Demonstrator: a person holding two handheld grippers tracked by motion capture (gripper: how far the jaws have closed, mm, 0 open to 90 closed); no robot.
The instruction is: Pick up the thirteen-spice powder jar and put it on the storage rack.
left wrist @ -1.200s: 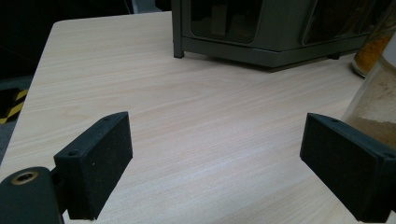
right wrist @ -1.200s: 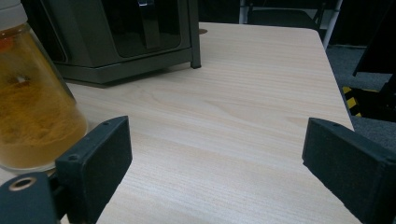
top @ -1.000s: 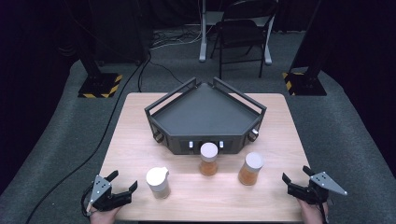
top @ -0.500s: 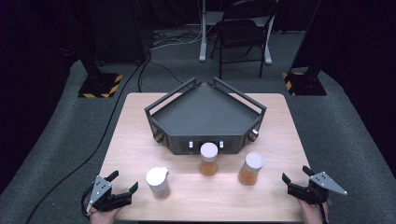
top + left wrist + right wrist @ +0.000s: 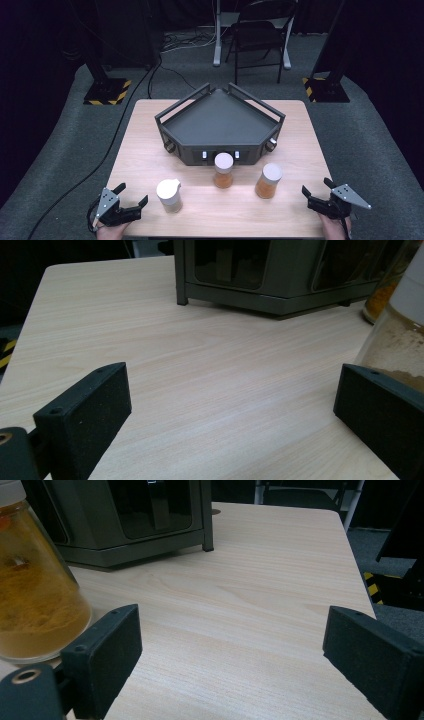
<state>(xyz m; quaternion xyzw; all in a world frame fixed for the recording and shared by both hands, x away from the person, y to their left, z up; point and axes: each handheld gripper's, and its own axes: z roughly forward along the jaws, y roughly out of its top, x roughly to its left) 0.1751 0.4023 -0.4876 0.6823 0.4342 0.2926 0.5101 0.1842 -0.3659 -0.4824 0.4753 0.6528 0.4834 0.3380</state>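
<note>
A dark grey angular tray (image 5: 220,125) stands at the middle of the wooden table (image 5: 145,150). In front of it stand three white-lidded jars: a pale one (image 5: 169,195) at the left and two with orange contents (image 5: 223,171) (image 5: 268,181). My left gripper (image 5: 133,193) rests at the front left corner, beside the pale jar (image 5: 395,340). It is open; its jaws have just been opening with nothing between them (image 5: 232,405). My right gripper (image 5: 316,185) is at the front right corner, open and empty (image 5: 230,650), with an orange jar (image 5: 35,590) to its left.
Beyond the table stand a black chair (image 5: 260,35) and two stands with yellow-black striped bases (image 5: 107,90) (image 5: 327,87). A cable (image 5: 95,165) runs over the grey floor at the left. The table's right edge (image 5: 357,565) lies close to the right gripper.
</note>
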